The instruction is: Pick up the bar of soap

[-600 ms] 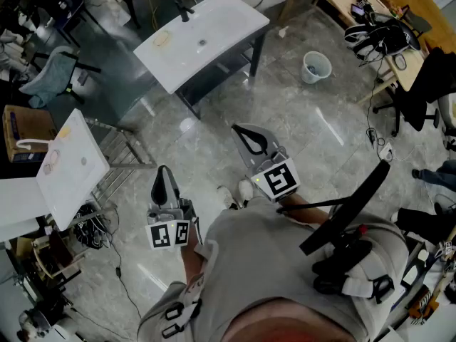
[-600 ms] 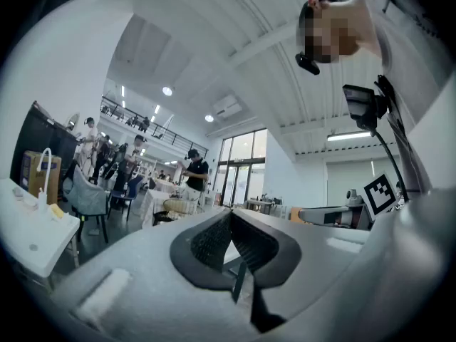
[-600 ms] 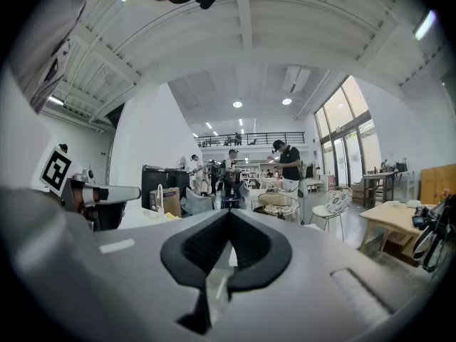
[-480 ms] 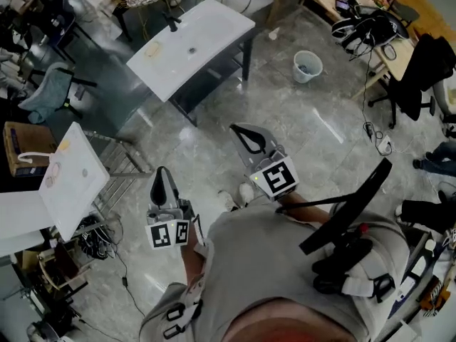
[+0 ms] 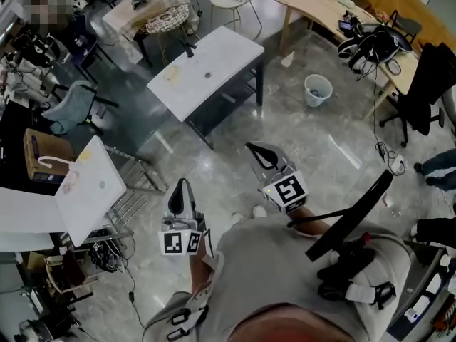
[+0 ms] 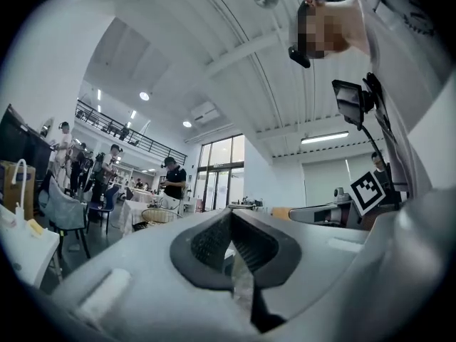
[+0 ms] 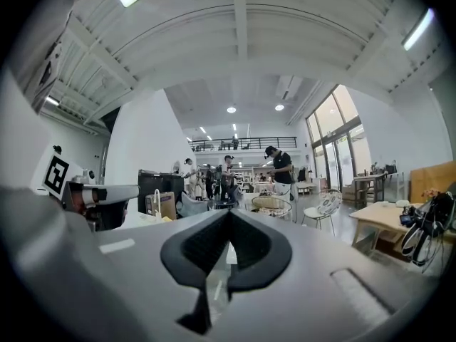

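White washbasin table on marble floor

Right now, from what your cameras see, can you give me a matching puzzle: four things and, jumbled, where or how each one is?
Things:
1 white sink table
2 pale bucket
3 black bag
4 left gripper

Places or states:
A lying on the wooden desk
B on the floor beside that desk
C shut, nothing in it
D mid-room, a faucet on it

Pairs: 1-D, 2-B, 3-A, 4-C
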A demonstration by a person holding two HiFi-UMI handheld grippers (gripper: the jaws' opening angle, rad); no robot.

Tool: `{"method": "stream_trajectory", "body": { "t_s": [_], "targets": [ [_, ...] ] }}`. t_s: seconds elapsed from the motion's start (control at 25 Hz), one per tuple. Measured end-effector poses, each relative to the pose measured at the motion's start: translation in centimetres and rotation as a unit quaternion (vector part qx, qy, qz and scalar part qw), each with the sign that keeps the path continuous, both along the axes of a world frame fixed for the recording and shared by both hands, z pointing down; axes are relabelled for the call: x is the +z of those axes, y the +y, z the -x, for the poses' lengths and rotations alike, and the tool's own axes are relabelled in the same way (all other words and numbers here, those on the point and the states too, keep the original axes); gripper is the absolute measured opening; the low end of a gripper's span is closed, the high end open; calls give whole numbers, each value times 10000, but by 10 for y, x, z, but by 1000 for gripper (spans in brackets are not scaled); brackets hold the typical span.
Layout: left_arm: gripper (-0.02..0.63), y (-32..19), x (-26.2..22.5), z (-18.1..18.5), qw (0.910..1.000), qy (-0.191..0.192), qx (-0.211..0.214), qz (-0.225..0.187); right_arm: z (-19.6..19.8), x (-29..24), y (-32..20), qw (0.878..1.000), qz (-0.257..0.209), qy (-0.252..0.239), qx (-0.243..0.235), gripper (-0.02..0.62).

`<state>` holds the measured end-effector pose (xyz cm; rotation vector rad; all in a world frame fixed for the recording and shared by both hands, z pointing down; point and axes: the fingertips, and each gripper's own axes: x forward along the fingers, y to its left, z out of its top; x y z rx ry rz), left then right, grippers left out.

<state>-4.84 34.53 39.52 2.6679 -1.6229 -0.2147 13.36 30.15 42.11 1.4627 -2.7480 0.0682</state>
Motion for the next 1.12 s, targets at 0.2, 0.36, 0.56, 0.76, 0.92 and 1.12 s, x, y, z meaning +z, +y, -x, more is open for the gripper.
{"method": "stream_trajectory", "body": {
  "t_s": [0.2, 0.36, 0.56, 0.76, 0.92, 1.12],
  "targets": [
    [-8, 8, 13, -22, 9998, 55, -38, 195, -16, 16, 1, 9994, 270, 83, -202, 2],
    [-8, 10, 14, -17, 9993, 202, -266, 168, -5, 27, -1, 9989, 186, 227, -376, 2],
    [-8, 10, 18, -18, 9991, 262, -222, 250, -1, 37, -1, 9982, 391, 208, -414, 2],
    [-6, 7, 18, -25, 9996, 122, -131, 211, -7, 49, -4, 9976, 491, 216, -434, 2],
    [-6, 5, 15, -23, 9996, 113, -209, 158, -8, 50, -9, 9976, 494, 194, -436, 2],
    [-6, -1, 11, -17, 9993, 140, -326, 77, -5, 41, -14, 9982, 373, 160, -446, 2]
  ]
}}
